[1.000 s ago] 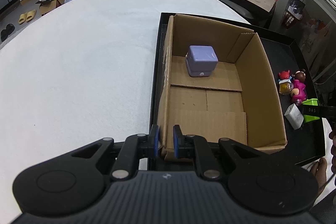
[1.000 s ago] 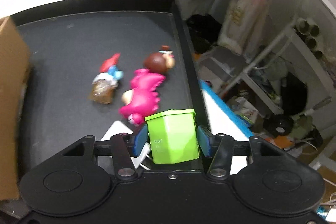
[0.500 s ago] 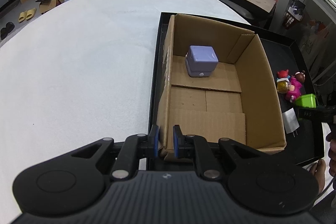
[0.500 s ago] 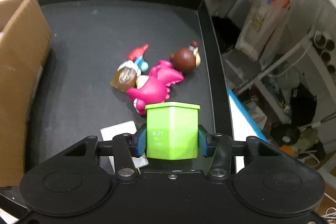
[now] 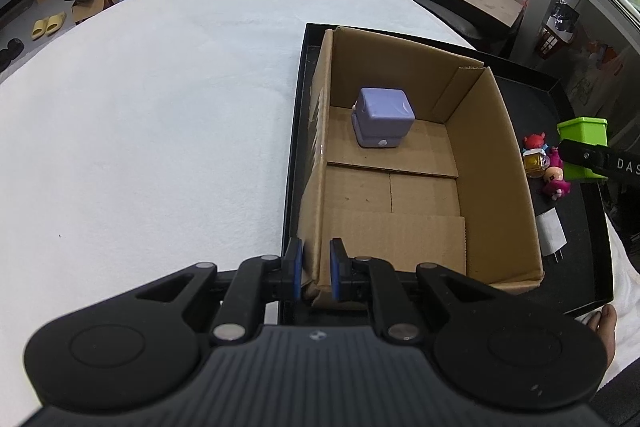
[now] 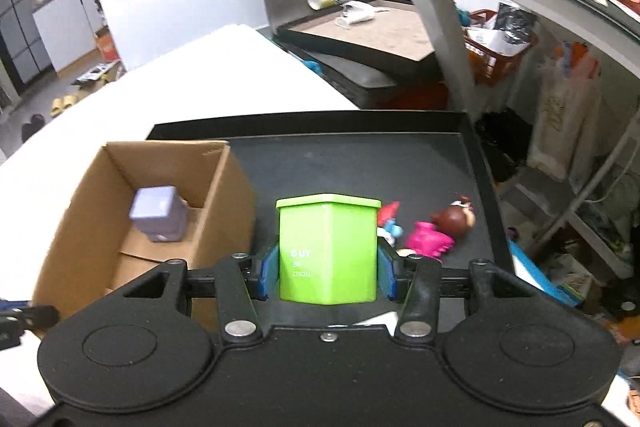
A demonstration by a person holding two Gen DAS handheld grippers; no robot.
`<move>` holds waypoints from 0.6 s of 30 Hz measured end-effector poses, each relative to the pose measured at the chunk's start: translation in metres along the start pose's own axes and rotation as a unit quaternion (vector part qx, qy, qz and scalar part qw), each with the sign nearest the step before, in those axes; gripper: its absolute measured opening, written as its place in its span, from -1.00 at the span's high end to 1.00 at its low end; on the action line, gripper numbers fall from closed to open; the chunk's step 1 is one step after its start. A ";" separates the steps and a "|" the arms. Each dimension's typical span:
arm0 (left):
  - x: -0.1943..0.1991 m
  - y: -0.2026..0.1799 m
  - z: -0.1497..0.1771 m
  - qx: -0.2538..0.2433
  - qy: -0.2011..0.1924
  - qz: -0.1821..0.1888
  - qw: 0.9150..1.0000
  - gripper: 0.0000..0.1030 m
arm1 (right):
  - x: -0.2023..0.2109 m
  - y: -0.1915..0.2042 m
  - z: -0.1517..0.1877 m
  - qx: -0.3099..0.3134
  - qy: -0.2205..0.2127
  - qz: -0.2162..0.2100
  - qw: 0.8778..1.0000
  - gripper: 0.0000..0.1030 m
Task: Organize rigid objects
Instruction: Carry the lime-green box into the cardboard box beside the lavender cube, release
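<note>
My right gripper [image 6: 327, 273] is shut on a green box [image 6: 328, 249] and holds it in the air above the black tray [image 6: 344, 155], right of the cardboard box [image 6: 60, 235]. The green box also shows in the left wrist view [image 5: 582, 147]. My left gripper [image 5: 316, 273] is shut on the near left corner of the cardboard box [image 5: 492, 155]. A purple cube [image 5: 382, 123] sits inside the box at its far end; it also shows in the right wrist view [image 6: 158, 213].
Small toy figures [image 5: 548, 167] and a white adapter [image 5: 552, 237] lie on the tray [image 5: 584, 267] right of the box. The figures show in the right wrist view [image 6: 430, 233]. The tray sits on a white-covered table [image 5: 160, 107]. A shelf stands at the right.
My right gripper has lifted the green box off the tray and swung left toward the cardboard box. My left gripper has stayed on the box corner.
</note>
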State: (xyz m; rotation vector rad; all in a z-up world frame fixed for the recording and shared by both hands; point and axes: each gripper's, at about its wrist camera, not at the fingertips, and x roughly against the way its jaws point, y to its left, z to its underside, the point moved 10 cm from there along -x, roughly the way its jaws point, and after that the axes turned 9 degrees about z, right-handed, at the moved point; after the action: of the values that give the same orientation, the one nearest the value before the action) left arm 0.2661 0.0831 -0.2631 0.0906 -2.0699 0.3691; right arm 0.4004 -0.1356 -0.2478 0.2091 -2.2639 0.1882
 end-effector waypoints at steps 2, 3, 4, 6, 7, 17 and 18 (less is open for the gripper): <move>0.000 0.000 0.000 0.000 0.000 0.000 1.000 0.75 | 0.001 0.003 0.000 0.000 -0.002 -0.003 1.000 0.09; 0.000 0.000 0.000 -0.001 0.000 0.001 1.000 0.75 | 0.001 0.006 -0.001 -0.001 -0.003 -0.005 1.000 0.09; 0.000 0.000 0.000 -0.001 0.000 0.001 1.000 0.75 | 0.002 0.008 -0.002 -0.001 -0.005 -0.009 1.000 0.09; 0.000 -0.001 -0.001 -0.001 0.000 0.005 1.000 0.75 | 0.008 0.013 -0.004 -0.001 -0.012 -0.017 1.000 0.09; 0.000 -0.001 -0.001 -0.001 0.000 0.006 1.000 0.75 | 0.009 0.015 -0.006 0.000 -0.016 -0.020 1.000 0.09; -0.002 0.000 -0.001 -0.002 0.000 0.019 1.000 0.75 | 0.023 0.050 -0.027 0.009 -0.056 -0.049 0.997 0.09; -0.002 0.001 -0.001 -0.001 -0.001 0.021 1.000 0.75 | 0.023 0.053 -0.029 0.009 -0.059 -0.052 0.997 0.09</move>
State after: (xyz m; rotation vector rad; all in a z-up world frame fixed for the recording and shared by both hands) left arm 0.2677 0.0847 -0.2642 0.0469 -2.0772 0.3925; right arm 0.3960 -0.0797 -0.2146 0.3549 -2.3629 0.1461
